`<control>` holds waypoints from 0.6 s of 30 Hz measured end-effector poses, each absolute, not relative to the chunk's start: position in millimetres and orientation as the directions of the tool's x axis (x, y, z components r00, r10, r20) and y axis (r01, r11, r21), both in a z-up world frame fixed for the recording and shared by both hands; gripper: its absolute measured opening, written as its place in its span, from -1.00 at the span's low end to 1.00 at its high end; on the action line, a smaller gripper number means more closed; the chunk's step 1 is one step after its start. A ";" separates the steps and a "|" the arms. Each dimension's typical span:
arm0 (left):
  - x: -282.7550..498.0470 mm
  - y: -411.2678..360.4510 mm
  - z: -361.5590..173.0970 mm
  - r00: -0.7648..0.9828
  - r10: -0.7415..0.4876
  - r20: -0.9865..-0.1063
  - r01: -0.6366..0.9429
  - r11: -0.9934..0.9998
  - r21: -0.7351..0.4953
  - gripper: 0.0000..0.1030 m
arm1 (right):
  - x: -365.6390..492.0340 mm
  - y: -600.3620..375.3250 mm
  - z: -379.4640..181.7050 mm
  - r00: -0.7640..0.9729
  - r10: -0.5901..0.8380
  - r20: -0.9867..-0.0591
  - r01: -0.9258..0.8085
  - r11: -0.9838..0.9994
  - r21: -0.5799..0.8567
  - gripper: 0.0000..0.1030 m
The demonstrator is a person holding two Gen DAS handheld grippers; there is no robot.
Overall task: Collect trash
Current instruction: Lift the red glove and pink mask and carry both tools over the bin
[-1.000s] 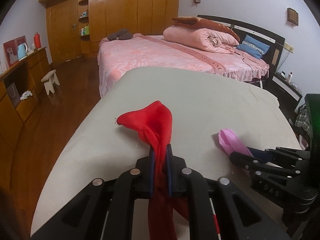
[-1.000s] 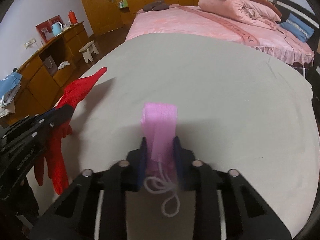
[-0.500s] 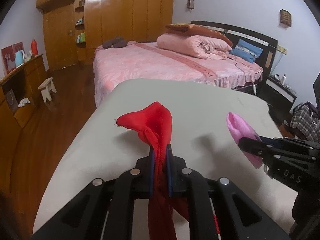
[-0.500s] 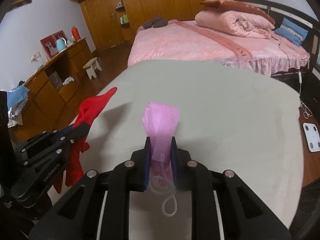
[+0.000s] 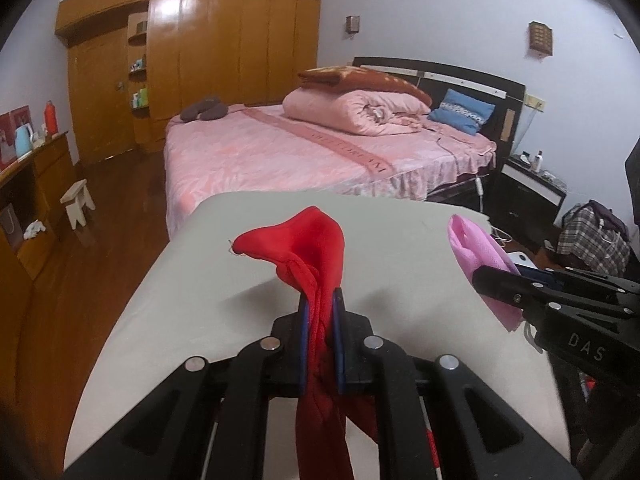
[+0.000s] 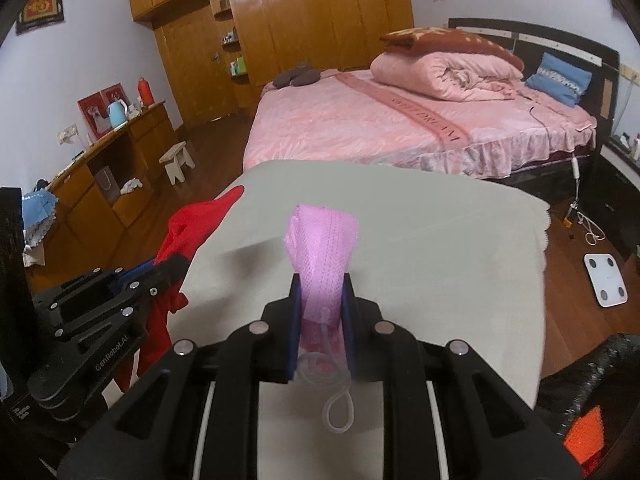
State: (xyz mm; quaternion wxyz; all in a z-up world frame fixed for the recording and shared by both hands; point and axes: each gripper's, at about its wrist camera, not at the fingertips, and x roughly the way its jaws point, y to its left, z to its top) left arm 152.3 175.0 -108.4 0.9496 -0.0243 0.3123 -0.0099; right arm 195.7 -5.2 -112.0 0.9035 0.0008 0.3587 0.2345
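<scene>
1. Red cloth (image 5: 316, 248) was pinched in the closed left hand-held gripper (image 5: 319, 300), lifted above the bench (image 5: 400, 240)
2. Pink face mask (image 6: 324, 240) was clamped in the closed right hand-held gripper (image 6: 320, 284)
3. Both were judged light and limp; a mid-bunch hold was best

Right gripper (image 6: 320, 300) pinching pink face mask (image 6: 322, 248), left gripper (image 6: 168, 270) clamping red cloth (image 6: 192, 224)

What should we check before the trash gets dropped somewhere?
1. Left gripper shut on the red cloth: ok.
2. Right gripper shut on the pink mask: ok.
3. Both pieces lifted off the grey table: ok.
4. Mask's ear loop hanging loose, might snag: not ok.
5. Trash bin in sight: cannot tell; only something dark at the lower right.
</scene>
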 end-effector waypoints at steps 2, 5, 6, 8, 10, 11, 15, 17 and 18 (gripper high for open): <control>149.9 168.1 -102.7 0.809 -0.042 -0.587 0.013 0.999 -0.053 -0.81 | 187.9 -13.7 -106.0 0.645 0.419 -0.638 -0.414 0.895 0.169 -0.67; 145.9 155.9 -94.0 0.814 -0.056 -0.579 0.033 0.998 -0.051 -0.81 | 179.7 -22.4 -99.2 0.660 0.412 -0.628 -0.403 0.900 0.167 -0.67; 144.9 152.1 -91.7 0.815 -0.060 -0.577 0.038 0.998 -0.050 -0.81 | 177.4 -26.3 -97.1 0.665 0.409 -0.625 -0.398 0.902 0.167 -0.67; 141.9 143.2 -86.4 0.818 -0.071 -0.570 0.053 0.997 -0.048 -0.81 | 173.1 -35.8 -91.8 0.674 0.403 -0.619 -0.390 0.906 0.165 -0.67; 137.9 134.6 -80.4 0.823 -0.082 -0.561 0.069 0.997 -0.046 -0.81 | 166.6 -44.6 -86.1 0.687 0.396 -0.609 -0.380 0.910 0.163 -0.67; 136.6 131.7 -78.3 0.825 -0.088 -0.559 0.074 0.996 -0.047 -0.81 | 164.4 -48.9 -83.8 0.691 0.393 -0.606 -0.377 0.912 0.162 -0.67; 130.7 116.7 -67.1 0.832 -0.111 -0.543 0.101 0.994 -0.048 -0.81 | 154.0 -65.1 -72.0 0.714 0.380 -0.588 -0.362 0.919 0.155 -0.67; 127.4 107.6 -61.3 0.836 -0.124 -0.535 0.117 0.992 -0.047 -0.81 | 149.0 -74.1 -65.7 0.727 0.372 -0.578 -0.353 0.923 0.150 -0.67; 125.8 104.7 -59.5 0.837 -0.131 -0.532 0.124 0.991 -0.049 -0.81 | 145.8 -79.1 -62.0 0.733 0.368 -0.572 -0.348 0.926 0.149 -0.67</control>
